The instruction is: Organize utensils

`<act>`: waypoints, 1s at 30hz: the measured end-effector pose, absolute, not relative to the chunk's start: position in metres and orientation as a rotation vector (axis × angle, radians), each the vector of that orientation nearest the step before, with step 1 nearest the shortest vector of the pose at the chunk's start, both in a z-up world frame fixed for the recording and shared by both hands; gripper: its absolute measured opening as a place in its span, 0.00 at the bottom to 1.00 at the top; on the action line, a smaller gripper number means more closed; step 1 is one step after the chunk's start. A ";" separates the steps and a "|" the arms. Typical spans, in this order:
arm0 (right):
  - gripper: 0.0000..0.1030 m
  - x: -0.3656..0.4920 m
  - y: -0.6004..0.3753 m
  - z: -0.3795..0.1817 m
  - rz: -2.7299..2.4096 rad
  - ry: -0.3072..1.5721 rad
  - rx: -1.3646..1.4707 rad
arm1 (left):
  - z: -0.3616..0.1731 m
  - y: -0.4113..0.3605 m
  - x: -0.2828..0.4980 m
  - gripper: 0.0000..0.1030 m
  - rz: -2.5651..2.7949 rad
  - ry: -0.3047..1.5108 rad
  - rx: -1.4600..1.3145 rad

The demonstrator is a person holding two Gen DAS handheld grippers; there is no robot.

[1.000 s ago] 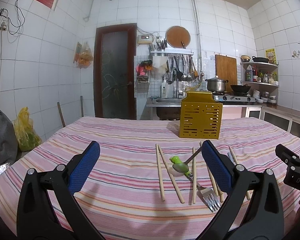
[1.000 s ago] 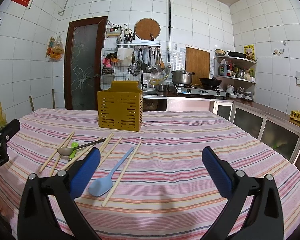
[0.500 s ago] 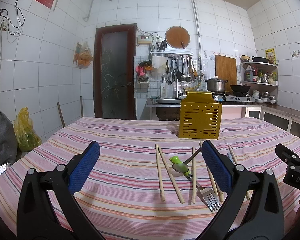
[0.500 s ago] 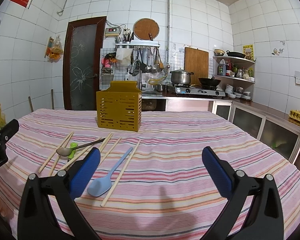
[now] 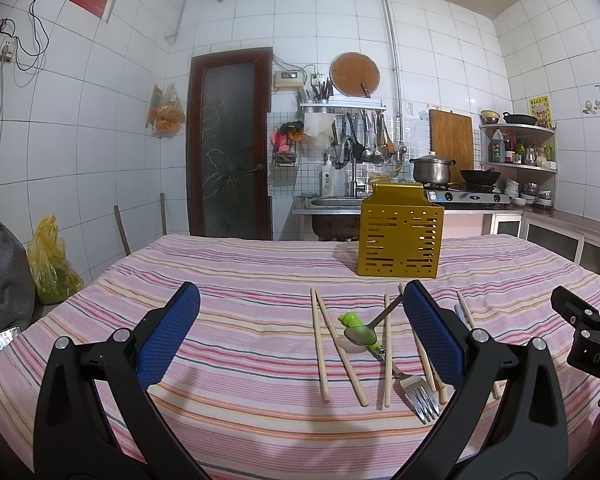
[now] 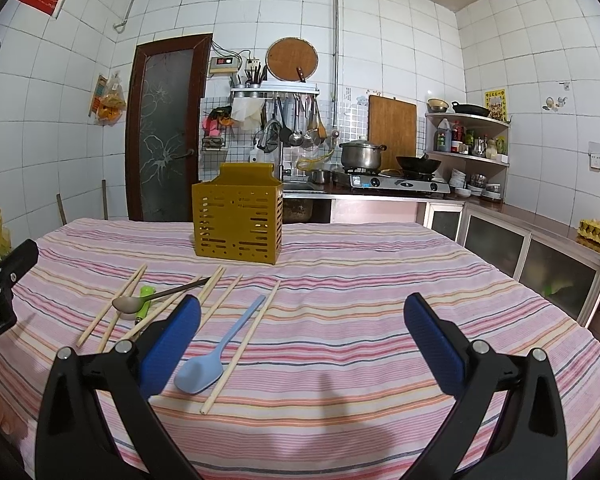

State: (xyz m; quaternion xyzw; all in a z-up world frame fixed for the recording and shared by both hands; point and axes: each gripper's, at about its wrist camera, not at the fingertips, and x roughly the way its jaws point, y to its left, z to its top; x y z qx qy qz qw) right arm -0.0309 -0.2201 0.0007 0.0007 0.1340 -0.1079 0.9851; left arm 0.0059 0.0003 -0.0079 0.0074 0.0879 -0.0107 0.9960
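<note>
Both claws hang spread and empty above the striped surface: left claw, right claw. Ahead lie loose chopsticks, a metal spoon across a green-handled fork, and a blue spatula; the yellow holder stands beyond. All look light, stiff, slippery; mid-handle grips seem safest.

Steel pot and black wok on stove, brown door behind.
</note>
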 end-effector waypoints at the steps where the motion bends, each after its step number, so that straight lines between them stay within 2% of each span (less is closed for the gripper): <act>1: 0.96 -0.031 -0.220 0.001 -0.217 0.269 0.002 | -0.008 0.000 0.006 0.95 -0.022 0.175 0.016; 30: 0.96 -0.031 -0.214 0.000 -0.216 0.265 -0.006 | -0.005 -0.004 -0.002 0.95 -0.028 0.149 0.030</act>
